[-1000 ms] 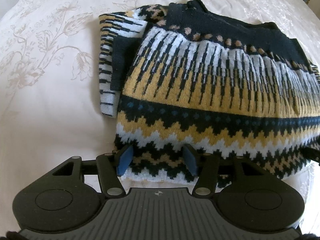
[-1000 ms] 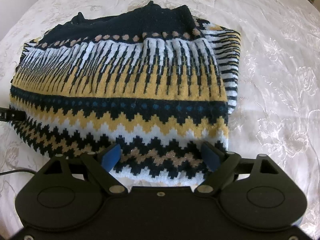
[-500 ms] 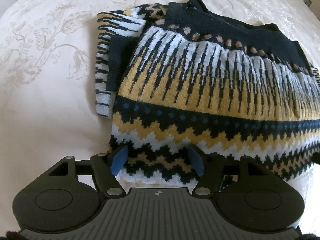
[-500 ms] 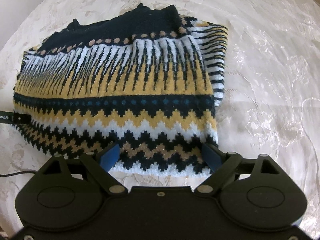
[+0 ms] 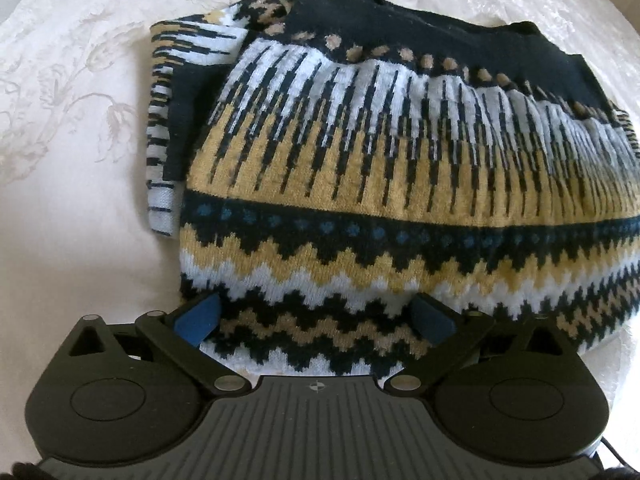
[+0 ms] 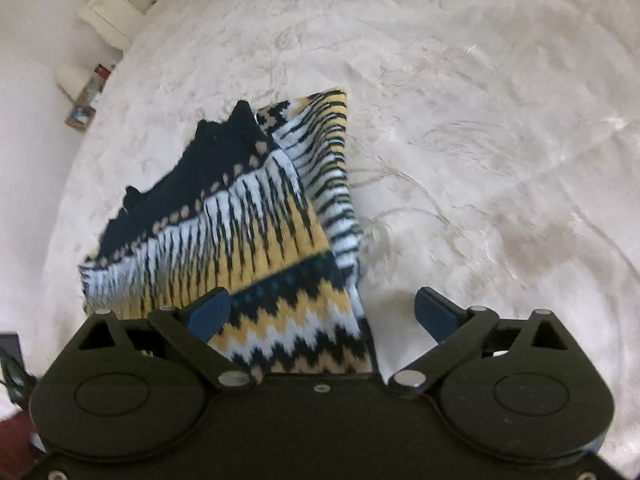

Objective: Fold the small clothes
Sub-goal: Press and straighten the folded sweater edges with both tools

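Note:
A folded knit sweater [image 5: 380,168], patterned in navy, mustard and white zigzags and stripes, lies flat on the cream bedspread [image 5: 80,80]. My left gripper [image 5: 315,312] hovers at its near hem by the left corner. Its jaws are opening wide, the hem lies between the blue pads [image 5: 198,316], and they do not press it. In the right wrist view the sweater [image 6: 248,232] sits tilted, low and left. My right gripper [image 6: 323,308] is over its right corner with jaws opening; the left pad [image 6: 210,314] is over the knit and the right pad over bare bedspread [image 6: 480,160].
The embroidered bedspread stretches around the sweater on all sides. A white tufted headboard [image 6: 108,0] and small items on a bedside surface [image 6: 90,96] stand at the far left. A dark cable [image 6: 12,368] and a dark red sleeve [image 6: 16,432] show at the lower left.
The left jaws spread much wider over the hem. The right gripper slid toward the sweater's right edge and rolled, so the sweater now looks tilted, and its jaws widened a little.

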Tool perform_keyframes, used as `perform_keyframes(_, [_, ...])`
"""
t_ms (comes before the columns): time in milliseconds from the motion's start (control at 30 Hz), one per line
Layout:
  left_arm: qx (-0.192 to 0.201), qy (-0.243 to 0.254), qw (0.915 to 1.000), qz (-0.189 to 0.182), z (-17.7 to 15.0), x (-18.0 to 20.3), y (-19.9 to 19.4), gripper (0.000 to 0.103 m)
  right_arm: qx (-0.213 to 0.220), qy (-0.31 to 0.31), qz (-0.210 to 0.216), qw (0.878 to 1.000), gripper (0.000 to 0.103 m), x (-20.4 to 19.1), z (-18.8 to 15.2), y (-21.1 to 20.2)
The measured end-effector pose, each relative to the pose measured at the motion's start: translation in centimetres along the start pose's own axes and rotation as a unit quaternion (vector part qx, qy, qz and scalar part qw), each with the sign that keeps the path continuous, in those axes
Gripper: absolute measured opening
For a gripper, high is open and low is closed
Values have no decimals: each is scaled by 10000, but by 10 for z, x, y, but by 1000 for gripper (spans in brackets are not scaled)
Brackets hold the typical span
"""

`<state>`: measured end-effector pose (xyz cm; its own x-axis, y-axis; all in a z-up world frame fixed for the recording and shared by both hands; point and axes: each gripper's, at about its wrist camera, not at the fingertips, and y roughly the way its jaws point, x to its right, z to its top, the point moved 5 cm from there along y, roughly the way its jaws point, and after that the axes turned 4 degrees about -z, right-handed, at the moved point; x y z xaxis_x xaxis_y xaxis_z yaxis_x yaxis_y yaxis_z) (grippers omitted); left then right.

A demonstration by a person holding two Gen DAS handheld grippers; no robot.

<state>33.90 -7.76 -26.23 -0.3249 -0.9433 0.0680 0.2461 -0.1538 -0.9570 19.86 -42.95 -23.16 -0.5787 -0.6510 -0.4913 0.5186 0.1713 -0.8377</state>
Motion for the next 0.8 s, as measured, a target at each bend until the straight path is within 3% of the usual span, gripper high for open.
perform_keyframes(200, [125,-77,9998,-100,-7,-6,-8,100,-244,20,228,9994,103,-3,11,30])
perform_keyframes(333, [295,-263,9989,-251,-8,0,-31,74,-247,142,418,9987,103,-5,17,40])
perform_keyframes(500, [652,-138,9969,-412,11,28,-57,74,-219,408,726,9963,103,1,24,43])
perform_keyframes(667, [799,26,9952,-570,52,61,-50,74,-212,594,973,9933,103,8,27,44])
perform_keyframes(800, [717,314,9959,-458,75,77,-33,74,-257,631,1079,9918,103,9,29,45])
